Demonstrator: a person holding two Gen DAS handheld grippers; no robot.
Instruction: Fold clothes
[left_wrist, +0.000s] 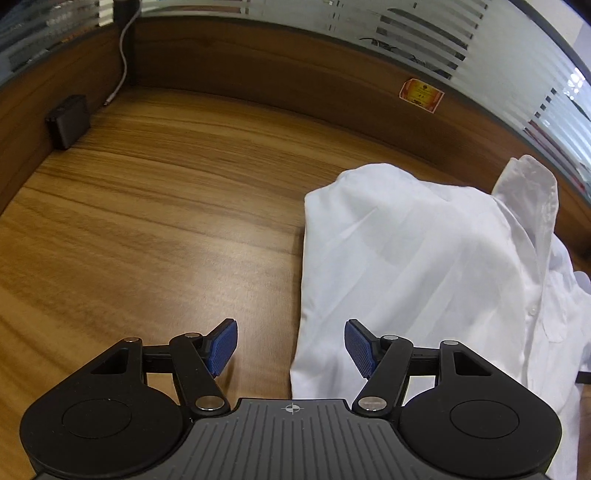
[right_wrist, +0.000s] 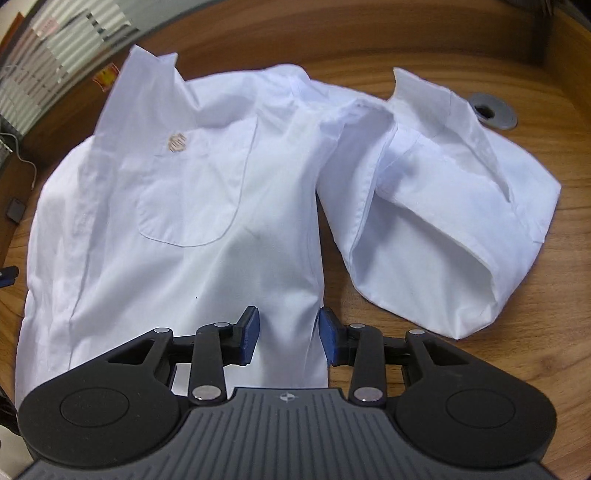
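White shirt (right_wrist: 192, 206) lies crumpled on the wooden desk (left_wrist: 147, 206), chest pocket up. Right gripper (right_wrist: 289, 334): jaws spread, straddling the shirt's near front strip. Left gripper (left_wrist: 291, 345): jaws spread, empty, at the shirt's left edge

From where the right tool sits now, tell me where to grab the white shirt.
Grip the shirt's bottom hem strip lying between the open right tool pads, coming straight in from the near edge of the desk. That narrow front panel runs lengthwise toward the tool and ends there as a free edge, so the pads can likely close across it without bunching the folded sleeve.
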